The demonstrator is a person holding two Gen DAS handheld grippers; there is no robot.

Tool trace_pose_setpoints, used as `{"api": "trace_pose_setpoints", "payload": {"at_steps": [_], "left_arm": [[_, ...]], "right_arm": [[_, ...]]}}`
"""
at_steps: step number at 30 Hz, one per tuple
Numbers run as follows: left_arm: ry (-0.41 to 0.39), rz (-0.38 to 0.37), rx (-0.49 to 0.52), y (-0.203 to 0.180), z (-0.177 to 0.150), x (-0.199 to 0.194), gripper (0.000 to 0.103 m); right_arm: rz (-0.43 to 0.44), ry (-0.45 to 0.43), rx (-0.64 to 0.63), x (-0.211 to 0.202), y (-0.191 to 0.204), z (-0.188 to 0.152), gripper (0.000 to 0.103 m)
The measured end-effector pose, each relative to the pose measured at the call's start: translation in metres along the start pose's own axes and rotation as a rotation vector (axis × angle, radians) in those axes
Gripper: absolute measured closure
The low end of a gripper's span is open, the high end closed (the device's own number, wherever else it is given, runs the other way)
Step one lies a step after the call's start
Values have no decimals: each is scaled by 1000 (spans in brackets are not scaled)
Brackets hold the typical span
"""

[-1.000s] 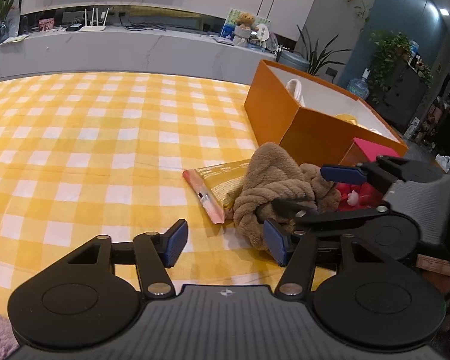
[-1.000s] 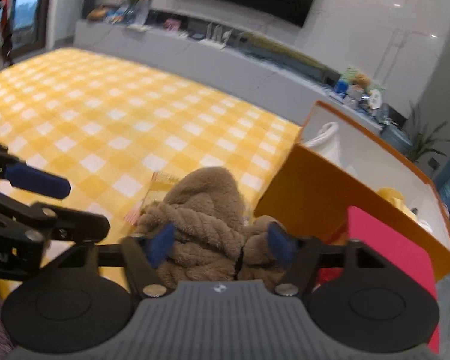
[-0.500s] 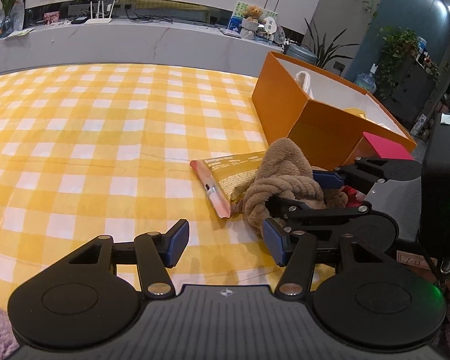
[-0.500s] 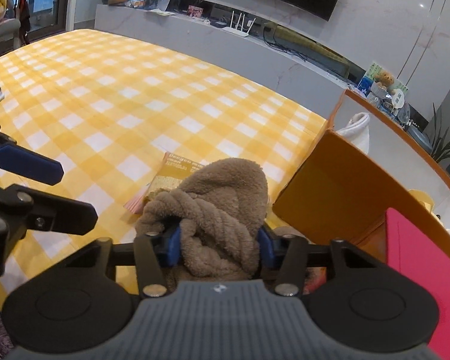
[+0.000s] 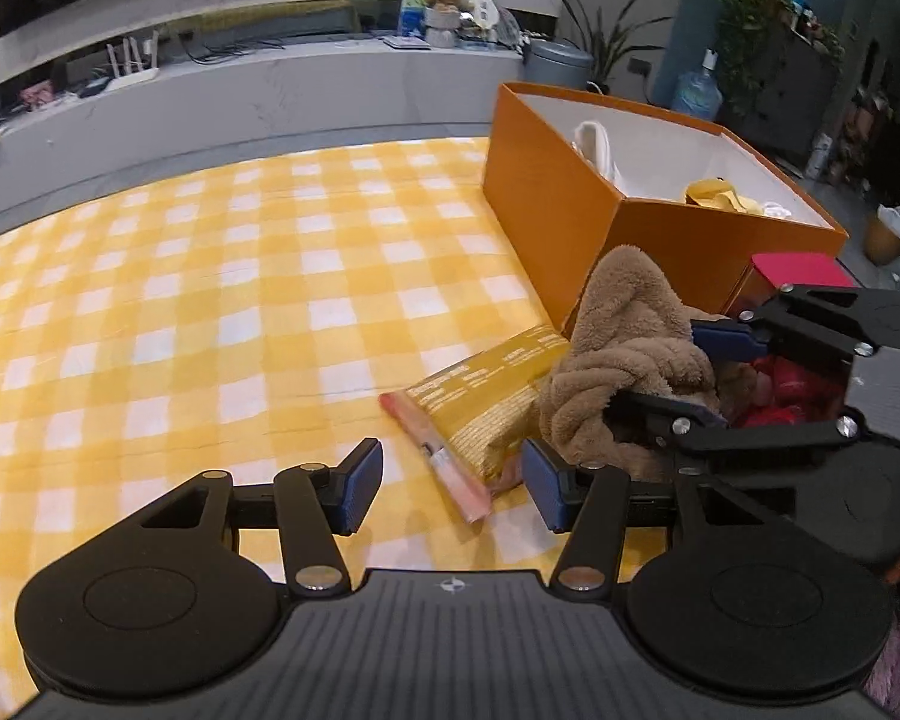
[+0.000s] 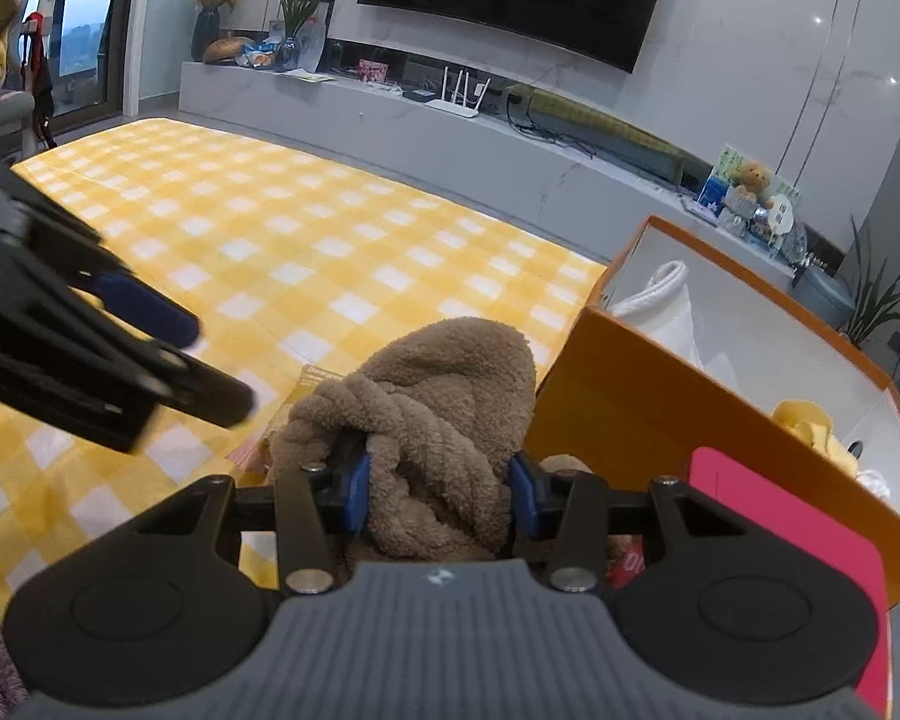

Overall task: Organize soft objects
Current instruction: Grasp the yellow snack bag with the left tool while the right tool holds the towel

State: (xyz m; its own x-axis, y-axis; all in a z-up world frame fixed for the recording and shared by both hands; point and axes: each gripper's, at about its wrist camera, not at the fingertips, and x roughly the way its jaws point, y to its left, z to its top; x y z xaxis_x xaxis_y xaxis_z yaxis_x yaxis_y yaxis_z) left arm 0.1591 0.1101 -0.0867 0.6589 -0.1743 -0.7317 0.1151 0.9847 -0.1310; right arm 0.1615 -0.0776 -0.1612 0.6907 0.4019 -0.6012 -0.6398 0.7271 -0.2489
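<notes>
Yellow-checked cloth point(image 5: 222, 276) covers the floor; right gripper point(image 6: 441, 495) jaws pinch the brown plush towel point(image 6: 444, 396) beside the orange box point(image 5: 546, 210); left gripper point(image 5: 453, 483) jaws, spread and empty, are closing.

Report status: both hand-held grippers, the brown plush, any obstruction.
Right hand-held gripper shut on brown plush. Left hand-held gripper open, empty. Snack packet partly under plush. Orange box just beyond, open.

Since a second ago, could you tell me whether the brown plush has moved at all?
Yes. The brown plush, clamped in the right tool, now rears higher beside the orange box wall, its top nearer the rim.
</notes>
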Motion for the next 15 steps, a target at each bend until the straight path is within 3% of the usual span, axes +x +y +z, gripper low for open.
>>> {"api": "trace_pose_setpoints", "payload": {"at_steps": [7,15], "left_arm": [[-86,-76,-30,6,-5,20,41],[-43,-88,-31,6,-7,32,42]], "right_arm": [[0,-43,19,-6,-6,-3,57],[-17,-39,-28,-2,1,-8,57]]}}
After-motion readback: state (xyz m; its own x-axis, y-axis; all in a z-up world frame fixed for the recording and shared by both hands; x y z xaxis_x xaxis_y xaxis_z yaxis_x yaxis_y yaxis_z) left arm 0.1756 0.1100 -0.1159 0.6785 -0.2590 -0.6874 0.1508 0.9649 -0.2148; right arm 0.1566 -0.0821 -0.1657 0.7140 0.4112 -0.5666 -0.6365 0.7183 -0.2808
